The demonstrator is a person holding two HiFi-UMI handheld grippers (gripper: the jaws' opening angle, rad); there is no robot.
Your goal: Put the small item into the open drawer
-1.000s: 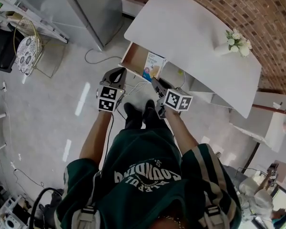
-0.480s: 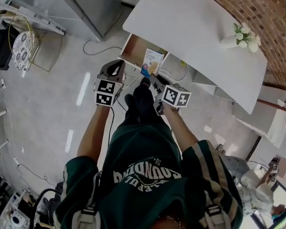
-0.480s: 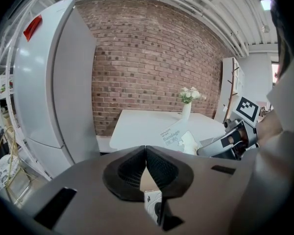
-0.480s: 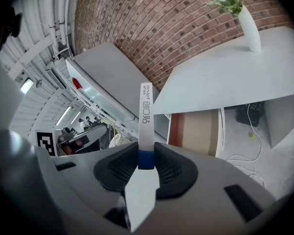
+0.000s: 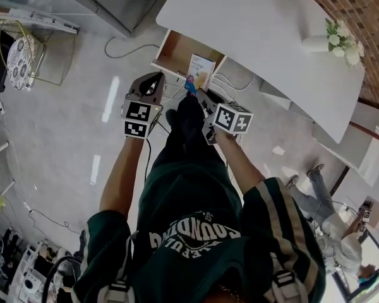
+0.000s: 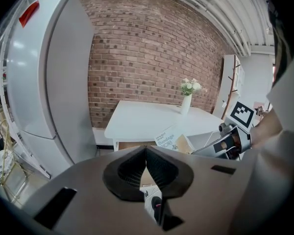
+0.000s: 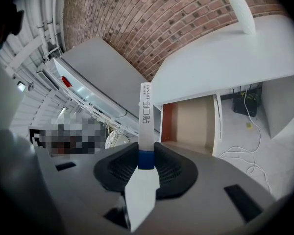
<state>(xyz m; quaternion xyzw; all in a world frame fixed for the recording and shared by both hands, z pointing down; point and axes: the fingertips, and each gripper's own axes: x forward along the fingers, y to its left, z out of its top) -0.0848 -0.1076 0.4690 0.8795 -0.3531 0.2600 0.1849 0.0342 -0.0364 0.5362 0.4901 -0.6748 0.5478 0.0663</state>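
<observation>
The right gripper point(image 7: 146, 163) has its jaws clenched on the blue-banded lower part of a thin white box point(image 7: 145, 121), held edge-on just short of the open drawer point(image 7: 196, 119) under the white tabletop point(image 5: 252, 30). The left gripper point(image 6: 146, 168) is closed on nothing. The box probably needs carrying over the drawer's bare floor, below the rim and clear of the tabletop edge, before release.

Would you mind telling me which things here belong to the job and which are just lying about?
Job:
box, clamped in right gripper
open drawer

Lying about:
vase
floor cables
chair
fridge
left gripper, shut, empty
</observation>
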